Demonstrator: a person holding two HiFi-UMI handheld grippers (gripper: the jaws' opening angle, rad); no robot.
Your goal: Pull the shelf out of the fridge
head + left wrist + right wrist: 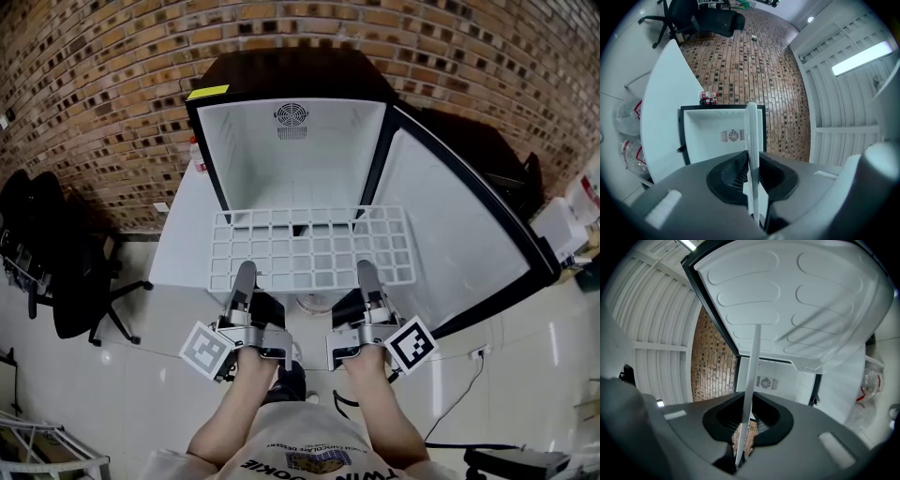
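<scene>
Grey left gripper [246,273], right gripper [367,270]: silver bodies, black inner pads, black-white square-marker cubes. Pale T-shirt [300,458], dark print.

White grid shelf [309,249], black fridge [291,73]

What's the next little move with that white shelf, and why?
Probably pull the shelf a bit further straight toward the person, level and with both hands together. The left gripper and right gripper each clamp its front edge, and its rear edge sits about at the mouth of the fridge, so it looks nearly free.

Left tongs [246,271] and right tongs [367,269] are clamped.
</scene>
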